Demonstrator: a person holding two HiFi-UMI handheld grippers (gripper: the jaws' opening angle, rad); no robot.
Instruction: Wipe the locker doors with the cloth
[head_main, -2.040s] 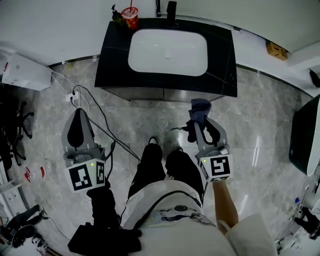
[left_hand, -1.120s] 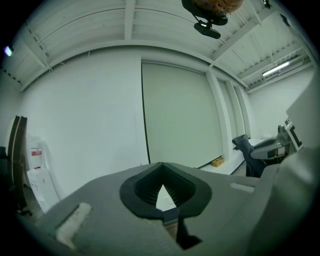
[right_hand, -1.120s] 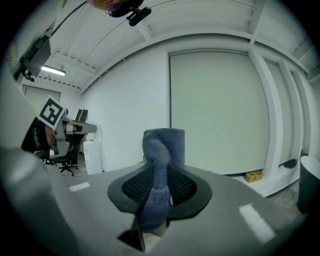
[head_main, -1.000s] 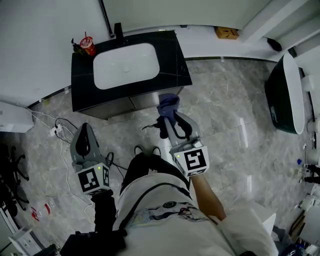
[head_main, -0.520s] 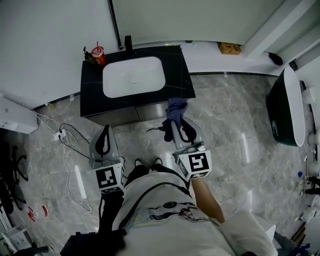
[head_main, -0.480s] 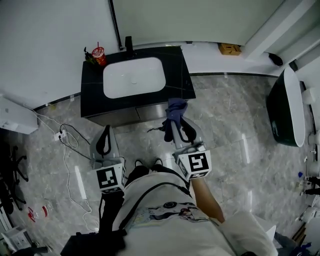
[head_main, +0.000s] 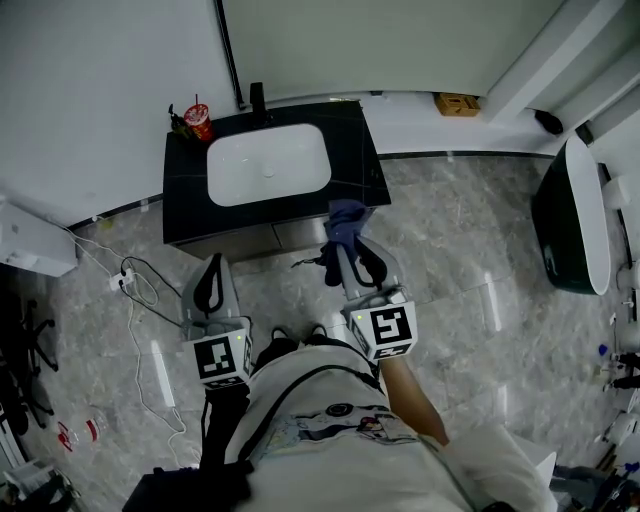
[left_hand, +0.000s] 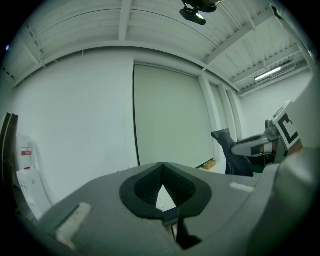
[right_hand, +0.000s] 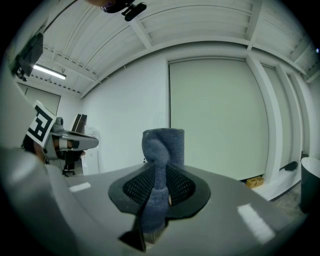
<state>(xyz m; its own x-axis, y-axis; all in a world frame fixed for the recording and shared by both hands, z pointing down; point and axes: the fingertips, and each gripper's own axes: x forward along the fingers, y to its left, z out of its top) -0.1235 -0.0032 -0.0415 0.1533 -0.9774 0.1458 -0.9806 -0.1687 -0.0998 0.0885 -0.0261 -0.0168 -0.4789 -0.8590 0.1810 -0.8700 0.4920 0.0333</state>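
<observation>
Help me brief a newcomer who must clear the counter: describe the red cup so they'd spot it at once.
Find the black vanity with the white basin against the wall. On its back left corner, left of the black tap, stands the red cup. It is the only red thing on the counter, with a straw sticking up from it.

The cloth (head_main: 345, 222) is blue-grey, the worktop (head_main: 190, 190) black around a white basin (head_main: 268, 165), the cup (head_main: 198, 118) red, the floor (head_main: 450, 260) grey marbled, and black-and-white square markers sit on the grey left hand-held gripper (head_main: 213, 264) and right hand-held gripper (head_main: 350, 250).
</observation>
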